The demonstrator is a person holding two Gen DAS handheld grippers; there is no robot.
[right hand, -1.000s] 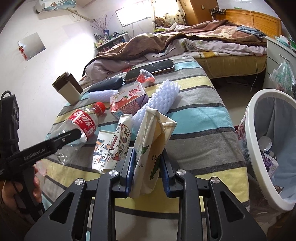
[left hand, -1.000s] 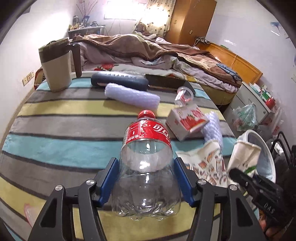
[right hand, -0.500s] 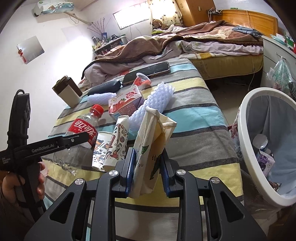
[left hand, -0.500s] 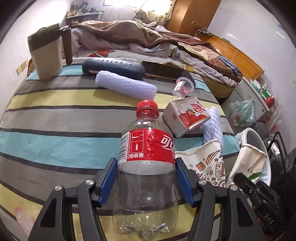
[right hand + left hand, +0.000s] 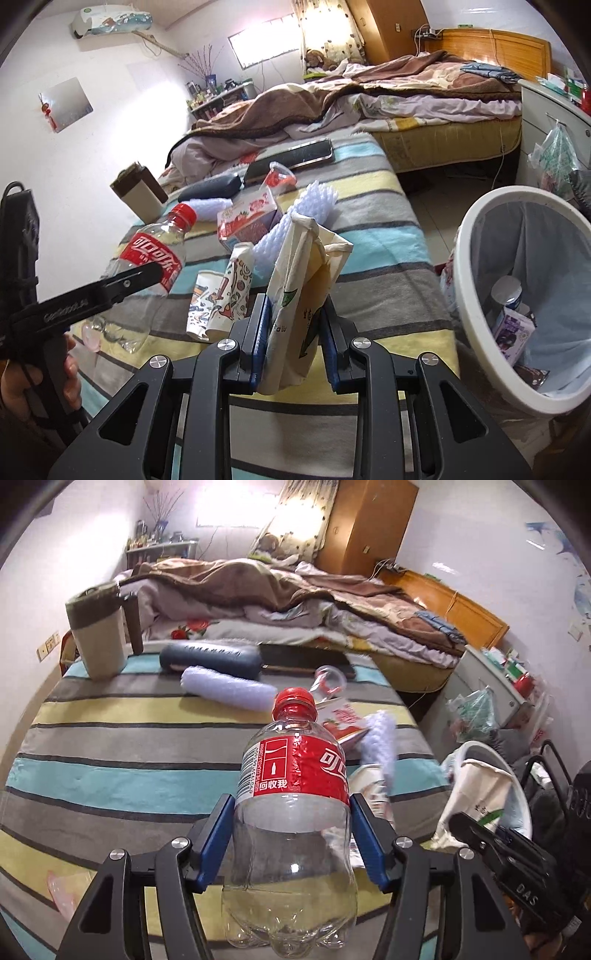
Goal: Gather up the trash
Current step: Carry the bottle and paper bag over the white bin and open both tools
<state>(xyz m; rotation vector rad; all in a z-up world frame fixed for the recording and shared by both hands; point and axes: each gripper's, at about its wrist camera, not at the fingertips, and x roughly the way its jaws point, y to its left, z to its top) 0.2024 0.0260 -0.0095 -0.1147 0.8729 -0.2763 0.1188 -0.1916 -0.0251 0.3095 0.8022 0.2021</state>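
An empty clear plastic bottle (image 5: 291, 812) with a red cap and red label is clamped in my left gripper (image 5: 291, 834), lifted off the striped blanket (image 5: 110, 746). The same bottle (image 5: 147, 266) shows at the left of the right wrist view, held by the left gripper's black finger (image 5: 122, 284). My right gripper (image 5: 295, 328) is shut on a cream paper bag (image 5: 306, 280) that stands upright between its blue pads. A white trash bin (image 5: 469, 258) with a pale liner stands at the right, holding some trash.
On the blanket lie a strawberry carton (image 5: 247, 221), white foam netting (image 5: 295, 218), a flattened patterned paper cup (image 5: 221, 295), a clear plastic cup (image 5: 279, 177), a white foam roll (image 5: 229, 688), a dark case (image 5: 210, 659), a phone (image 5: 291, 158) and a beige jug (image 5: 98, 631). An unmade bed lies behind.
The left gripper has raised the bottle off the blanket and tipped its cap upward, so more of the room shows behind it. The right gripper and its bag have barely moved.
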